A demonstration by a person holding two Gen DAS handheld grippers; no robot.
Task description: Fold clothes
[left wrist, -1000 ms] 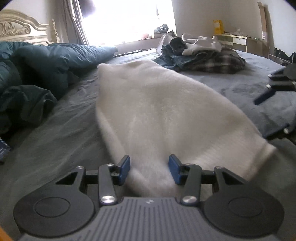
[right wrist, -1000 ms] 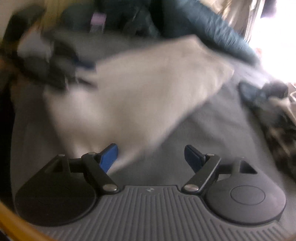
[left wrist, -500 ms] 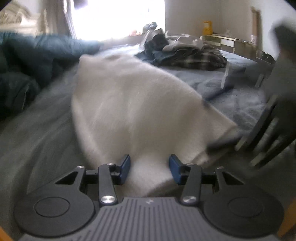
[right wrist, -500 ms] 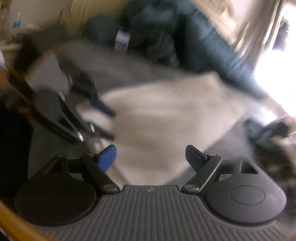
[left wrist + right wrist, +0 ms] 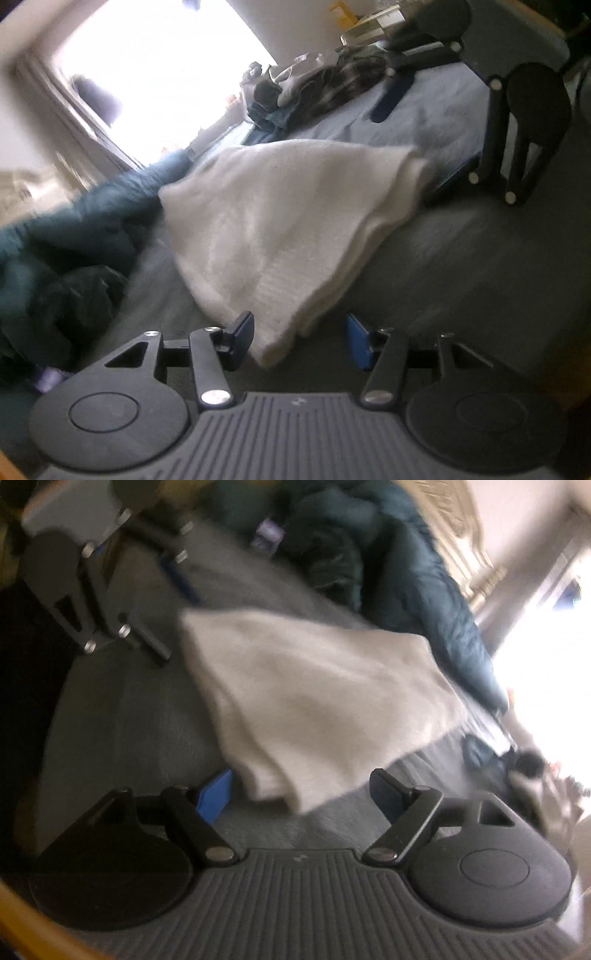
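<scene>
Both wrist views sit low over the bed (image 5: 480,258), tilted, facing each other across the shared white garment (image 5: 280,229) (image 5: 314,701).

The folded garment (image 5: 280,221) was off-white, plain and fuzzy, without any print. The bed (image 5: 480,258) beneath it was covered in flat grey. A duvet (image 5: 74,236) bunched beside it was dark teal. In the far pile of clothes (image 5: 317,88), one piece showed a dark plaid check. Both the left gripper (image 5: 300,338) and right gripper (image 5: 301,790) were black with blue finger pads (image 5: 216,794).
</scene>
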